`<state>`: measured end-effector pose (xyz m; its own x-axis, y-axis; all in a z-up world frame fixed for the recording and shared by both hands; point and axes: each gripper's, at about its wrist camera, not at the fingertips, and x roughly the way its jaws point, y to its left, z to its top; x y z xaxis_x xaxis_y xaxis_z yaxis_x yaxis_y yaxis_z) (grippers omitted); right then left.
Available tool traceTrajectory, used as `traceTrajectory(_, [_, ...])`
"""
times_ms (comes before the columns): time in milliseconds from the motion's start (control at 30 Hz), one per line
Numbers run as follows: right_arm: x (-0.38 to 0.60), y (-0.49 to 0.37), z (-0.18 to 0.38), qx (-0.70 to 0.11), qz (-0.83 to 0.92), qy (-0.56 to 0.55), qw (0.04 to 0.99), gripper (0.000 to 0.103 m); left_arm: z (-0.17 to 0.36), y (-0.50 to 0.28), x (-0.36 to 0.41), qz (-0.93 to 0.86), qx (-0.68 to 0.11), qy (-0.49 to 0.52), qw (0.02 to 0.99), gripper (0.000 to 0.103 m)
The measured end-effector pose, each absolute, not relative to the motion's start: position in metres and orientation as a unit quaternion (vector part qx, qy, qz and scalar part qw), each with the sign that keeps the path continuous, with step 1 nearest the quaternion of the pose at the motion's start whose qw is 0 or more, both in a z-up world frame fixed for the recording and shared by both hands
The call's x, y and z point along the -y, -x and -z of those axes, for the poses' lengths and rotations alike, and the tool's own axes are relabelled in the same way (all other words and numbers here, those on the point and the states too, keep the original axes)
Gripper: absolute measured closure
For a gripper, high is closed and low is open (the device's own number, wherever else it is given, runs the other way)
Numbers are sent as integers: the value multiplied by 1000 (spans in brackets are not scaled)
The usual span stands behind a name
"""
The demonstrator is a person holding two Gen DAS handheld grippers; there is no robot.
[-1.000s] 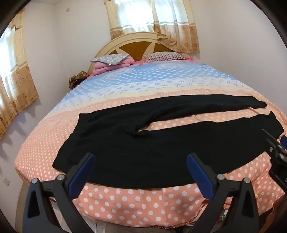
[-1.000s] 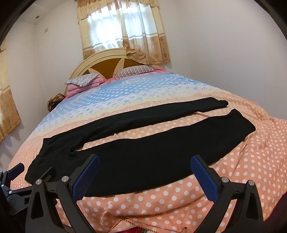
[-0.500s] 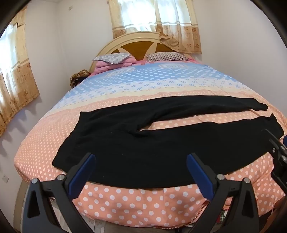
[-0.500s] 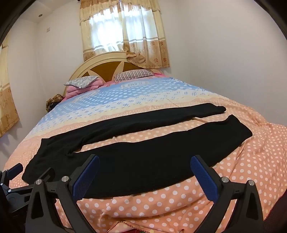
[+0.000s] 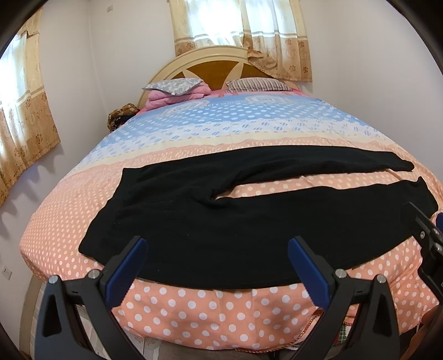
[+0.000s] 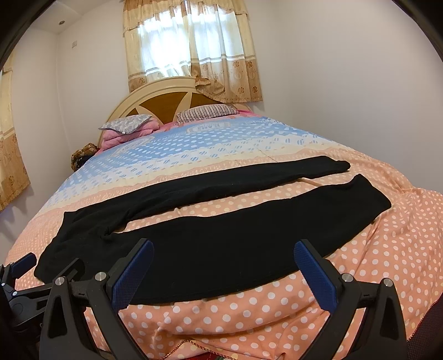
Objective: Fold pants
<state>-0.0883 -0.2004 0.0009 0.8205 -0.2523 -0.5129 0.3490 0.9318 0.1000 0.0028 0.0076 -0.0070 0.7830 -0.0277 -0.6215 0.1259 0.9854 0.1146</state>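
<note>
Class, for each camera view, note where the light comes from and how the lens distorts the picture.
Left wrist view: daylight through the curtained window washes it out; the fisheye bulges the bed, corners dark. Right wrist view: same bright window; the black pants show little detail, and the walls curve.

left wrist: low at bed foot, facing headboard | right wrist: same | shared: pants

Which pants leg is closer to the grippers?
The near leg, the wider black strip along the bed's front edge, just ahead of both open hand-held grippers. The far leg lies behind it, across a gap of spotted bedspread.
</note>
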Motion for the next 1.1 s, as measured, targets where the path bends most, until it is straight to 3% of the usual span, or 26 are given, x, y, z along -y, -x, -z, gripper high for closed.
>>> traceTrajectory(1100, [198, 86, 4, -262, 155, -96, 948, 1, 7, -3, -8, 41, -328, -75, 941, 0])
